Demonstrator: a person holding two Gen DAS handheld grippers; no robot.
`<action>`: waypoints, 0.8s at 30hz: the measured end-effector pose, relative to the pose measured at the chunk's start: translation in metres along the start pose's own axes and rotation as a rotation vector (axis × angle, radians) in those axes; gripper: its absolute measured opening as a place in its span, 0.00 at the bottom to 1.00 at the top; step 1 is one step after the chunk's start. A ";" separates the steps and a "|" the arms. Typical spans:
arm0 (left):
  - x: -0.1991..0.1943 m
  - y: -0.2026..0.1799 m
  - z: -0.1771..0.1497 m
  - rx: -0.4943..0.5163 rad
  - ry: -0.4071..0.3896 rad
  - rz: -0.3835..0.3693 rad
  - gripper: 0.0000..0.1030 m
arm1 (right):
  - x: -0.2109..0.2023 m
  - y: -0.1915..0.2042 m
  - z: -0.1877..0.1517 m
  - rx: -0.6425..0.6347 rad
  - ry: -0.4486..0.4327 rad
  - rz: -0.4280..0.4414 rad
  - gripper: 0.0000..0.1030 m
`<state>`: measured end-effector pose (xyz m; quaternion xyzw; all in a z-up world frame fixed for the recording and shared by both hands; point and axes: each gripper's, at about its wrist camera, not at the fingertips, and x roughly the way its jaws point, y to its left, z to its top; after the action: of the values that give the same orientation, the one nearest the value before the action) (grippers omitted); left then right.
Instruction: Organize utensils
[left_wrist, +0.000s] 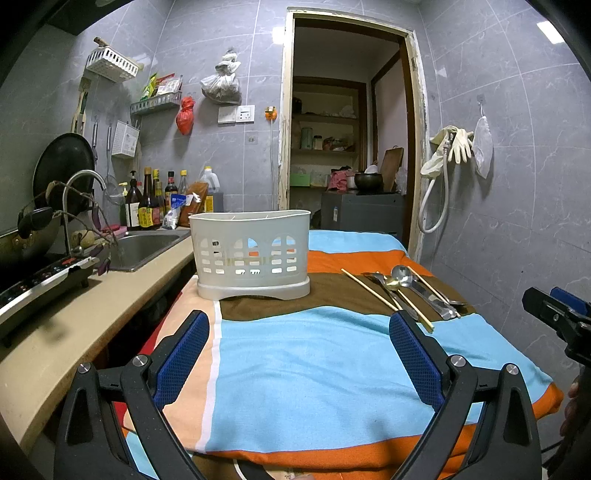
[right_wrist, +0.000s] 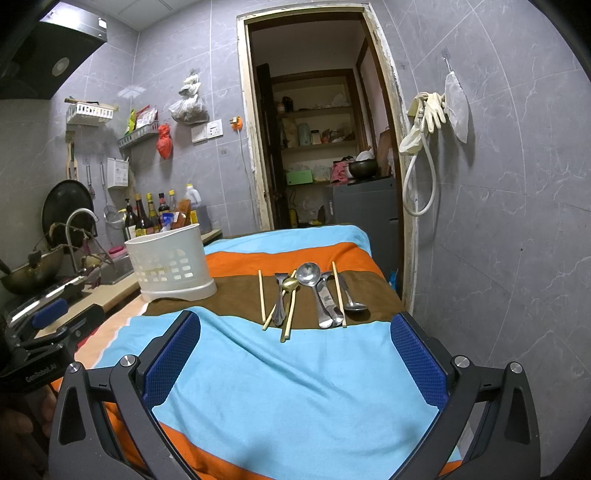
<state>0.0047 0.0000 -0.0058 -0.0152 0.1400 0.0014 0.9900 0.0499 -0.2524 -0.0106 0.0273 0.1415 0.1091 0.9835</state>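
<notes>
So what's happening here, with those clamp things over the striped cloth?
A person holds a gripper in each hand, about to tidy cutlery. The left gripper and the right gripper both hover over the striped cloth with jaws open, holding nothing. Spoons and chopsticks lie in a loose row on the brown stripe. The white holder stands to their left; whether it holds anything can't be told.

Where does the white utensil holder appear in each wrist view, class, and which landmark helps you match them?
Left wrist view: white utensil holder stands centre-left on the striped cloth.
Right wrist view: it stands far left, at the cloth's edge.
Shared landmark: the doorway behind the table.
</notes>
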 end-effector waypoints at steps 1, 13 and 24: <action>0.001 0.001 -0.001 -0.001 0.001 0.000 0.93 | 0.001 0.001 -0.001 0.000 0.000 0.000 1.00; 0.001 0.001 -0.001 0.000 0.002 0.000 0.93 | 0.001 0.002 -0.001 0.005 -0.005 0.000 1.00; 0.006 0.005 0.007 -0.012 -0.005 -0.030 0.93 | -0.002 -0.001 -0.005 -0.013 -0.077 -0.016 1.00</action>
<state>0.0126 0.0047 -0.0008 -0.0232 0.1372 -0.0125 0.9902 0.0467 -0.2538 -0.0153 0.0240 0.1029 0.1010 0.9893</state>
